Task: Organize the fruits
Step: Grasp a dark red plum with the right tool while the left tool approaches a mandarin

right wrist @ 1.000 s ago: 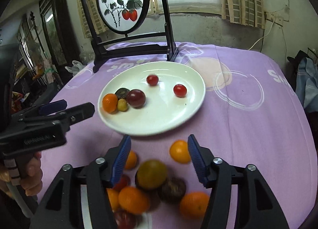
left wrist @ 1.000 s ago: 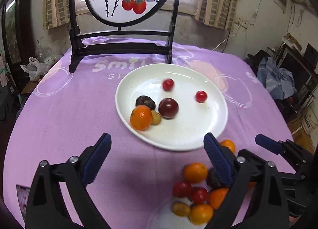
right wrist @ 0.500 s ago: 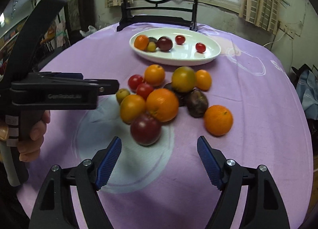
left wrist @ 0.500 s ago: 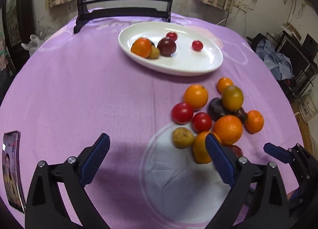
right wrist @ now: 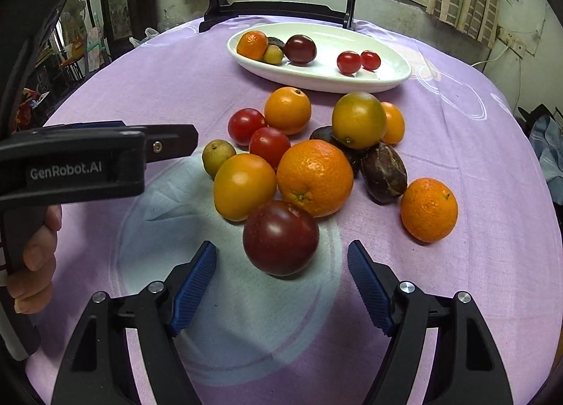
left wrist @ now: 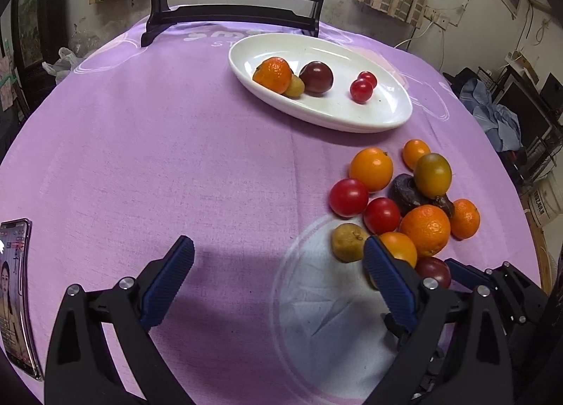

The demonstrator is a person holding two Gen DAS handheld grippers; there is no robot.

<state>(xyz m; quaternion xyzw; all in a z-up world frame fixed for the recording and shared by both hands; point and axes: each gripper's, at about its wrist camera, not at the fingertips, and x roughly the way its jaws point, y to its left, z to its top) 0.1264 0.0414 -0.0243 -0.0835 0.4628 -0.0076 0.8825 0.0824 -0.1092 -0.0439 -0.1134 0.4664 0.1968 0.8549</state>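
- Left wrist view: the left gripper (left wrist: 278, 274) is held wide open over the purple tablecloth (left wrist: 176, 144), with nothing between its blue pads.
- A white plate (left wrist: 394, 120) is seen further back, holding a mandarin (left wrist: 272, 74), a small yellow-brown fruit (left wrist: 295, 86), a dark plum (left wrist: 316, 77) and two cherry tomatoes (left wrist: 362, 87).
- The loose fruit pile (left wrist: 404, 201) lies on the cloth to the right, between the plate and the gripper; its nearest pieces sit just beside the right-hand pad.
- A phone (left wrist: 14, 296) lies at the left edge of the table. Pale lettering is printed on the cloth behind the plate, partly hidden; only "sm" and "ST" can be made out.
- Right wrist view: the right gripper (right wrist: 281, 285) is spread wide and empty, and the dark red plum (right wrist: 280, 238) on a pale printed circle is lined up just ahead of its pads, untouched.
- The next pick is judged to be this plum. The pads are best brought level with its widest part and closed gently, since a round, smooth fruit may roll or squirt out; the large orange (right wrist: 315, 181) and the yellow-orange fruit (right wrist: 244, 186) touching it behind should not be nudged.
- "GenRobot.AI" can be read on the body of the left gripper (right wrist: 98, 162), gripped by a hand (right wrist: 35, 260) at the left edge; its fingertips are not resolved from this side.
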